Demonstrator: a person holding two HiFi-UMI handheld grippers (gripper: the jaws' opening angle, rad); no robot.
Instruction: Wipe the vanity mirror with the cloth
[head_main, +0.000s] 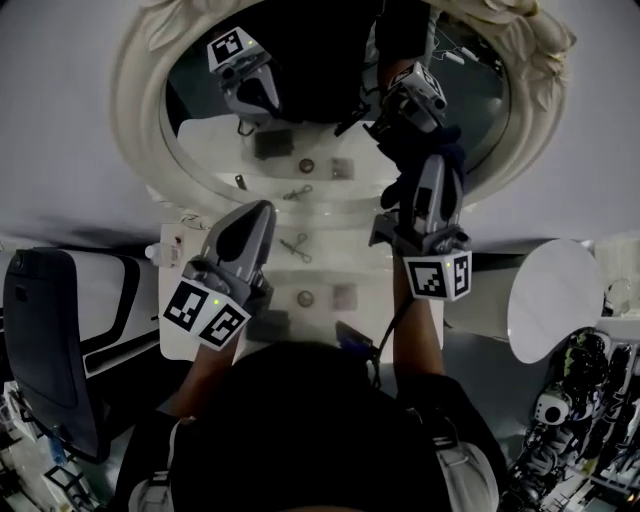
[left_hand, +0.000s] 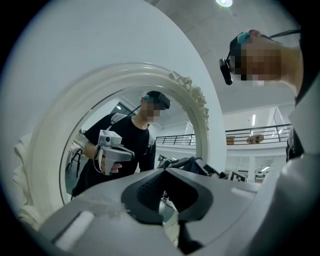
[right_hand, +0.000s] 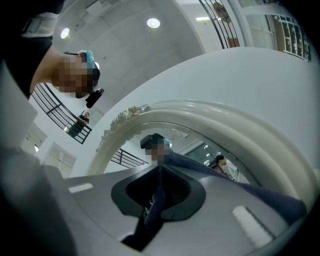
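The oval vanity mirror (head_main: 330, 110) in its ornate white frame (head_main: 135, 110) stands at the back of the table. My right gripper (head_main: 429, 168) is shut on a dark blue cloth (head_main: 425, 148) and holds it against the lower right of the glass. In the right gripper view the cloth (right_hand: 155, 210) hangs between the closed jaws (right_hand: 159, 187) and drapes over the right jaw, with the mirror frame (right_hand: 240, 130) just ahead. My left gripper (head_main: 260, 210) is shut and holds nothing, low in front of the mirror's bottom rim. In its own view it (left_hand: 162, 192) faces the glass (left_hand: 125, 130).
A white vanity table (head_main: 375, 300) carries small items: a metal clip (head_main: 296, 247), a round piece (head_main: 305, 297), a small square (head_main: 343, 296). A dark chair (head_main: 45, 340) stands at the left. At the right are a white round panel (head_main: 555, 300) and equipment (head_main: 570, 420).
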